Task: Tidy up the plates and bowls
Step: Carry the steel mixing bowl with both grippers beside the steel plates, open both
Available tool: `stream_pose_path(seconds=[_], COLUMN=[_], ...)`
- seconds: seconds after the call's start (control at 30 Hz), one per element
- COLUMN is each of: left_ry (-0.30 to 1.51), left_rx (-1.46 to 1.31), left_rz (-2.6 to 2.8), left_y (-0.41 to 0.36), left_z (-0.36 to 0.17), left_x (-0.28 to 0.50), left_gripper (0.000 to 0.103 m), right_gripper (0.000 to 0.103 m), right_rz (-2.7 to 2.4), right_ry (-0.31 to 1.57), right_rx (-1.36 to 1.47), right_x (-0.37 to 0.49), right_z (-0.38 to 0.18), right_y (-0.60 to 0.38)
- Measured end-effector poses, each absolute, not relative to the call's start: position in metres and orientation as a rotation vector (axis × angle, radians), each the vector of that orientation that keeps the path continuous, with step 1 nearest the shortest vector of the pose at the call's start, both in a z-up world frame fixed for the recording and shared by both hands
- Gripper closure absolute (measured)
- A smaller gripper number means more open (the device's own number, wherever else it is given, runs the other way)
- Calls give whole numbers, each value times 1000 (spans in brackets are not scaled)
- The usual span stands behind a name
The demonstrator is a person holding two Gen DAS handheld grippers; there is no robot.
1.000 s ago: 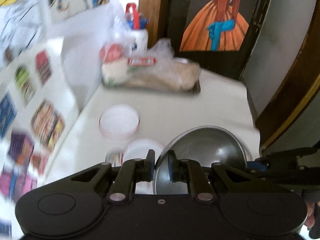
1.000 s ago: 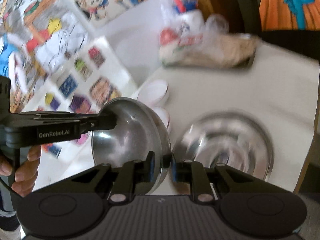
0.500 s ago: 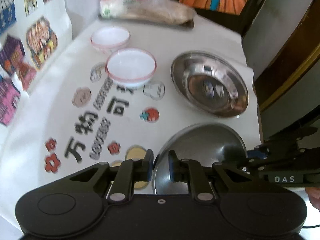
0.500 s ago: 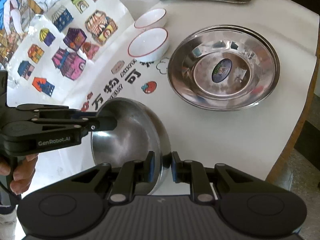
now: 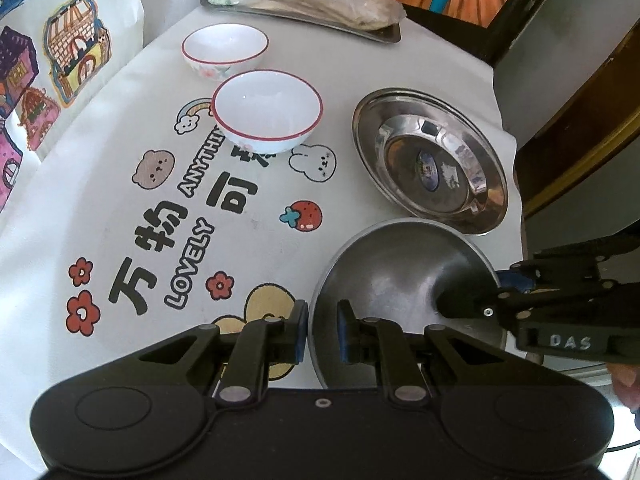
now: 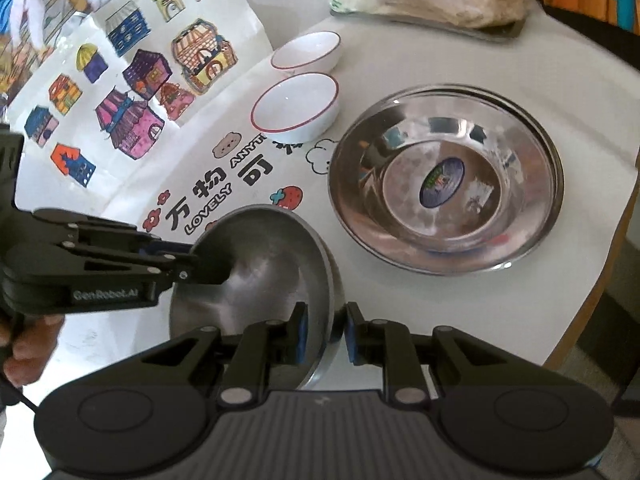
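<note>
Left wrist view: my left gripper (image 5: 322,332) and right gripper (image 6: 325,330) both pinch the steel bowl's (image 5: 400,280) rim, low in the frame, below the steel plate (image 5: 430,160).

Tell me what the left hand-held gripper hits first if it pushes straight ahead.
Beyond the steel bowl it grips, the left hand-held gripper points along the tablecloth toward the steel plate, probably first, though depth is unclear.
</note>
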State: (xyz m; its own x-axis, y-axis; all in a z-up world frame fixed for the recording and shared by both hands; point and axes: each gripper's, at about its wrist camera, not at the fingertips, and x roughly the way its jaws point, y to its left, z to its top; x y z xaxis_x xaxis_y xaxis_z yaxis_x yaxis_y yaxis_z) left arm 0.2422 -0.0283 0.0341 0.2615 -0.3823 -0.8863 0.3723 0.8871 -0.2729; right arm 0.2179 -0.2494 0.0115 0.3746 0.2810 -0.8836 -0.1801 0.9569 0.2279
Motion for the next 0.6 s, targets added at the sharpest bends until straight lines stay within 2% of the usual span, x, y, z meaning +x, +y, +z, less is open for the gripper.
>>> stream_pose_path(seconds=[0.27, 0.43, 0.5, 0.6], left_ry=[1201, 1191, 1176, 1158], left_rx=[-23, -30, -31, -24], left_rz=[-509, -517, -520, -516], left_y=[-23, -23, -22, -20], left_z=[37, 36, 37, 40], left_x=[240, 238, 236, 234], left_gripper=[88, 85, 84, 81], right_gripper=[78, 68, 59, 53], right_rz=[321, 333, 330, 325], right_ry=[1174, 1137, 1123, 1109], right_rx=[131, 120, 113, 109], right_x=[218, 212, 210, 208], right_z=[7, 13, 17, 21], right_y=[-250, -249, -249, -250])
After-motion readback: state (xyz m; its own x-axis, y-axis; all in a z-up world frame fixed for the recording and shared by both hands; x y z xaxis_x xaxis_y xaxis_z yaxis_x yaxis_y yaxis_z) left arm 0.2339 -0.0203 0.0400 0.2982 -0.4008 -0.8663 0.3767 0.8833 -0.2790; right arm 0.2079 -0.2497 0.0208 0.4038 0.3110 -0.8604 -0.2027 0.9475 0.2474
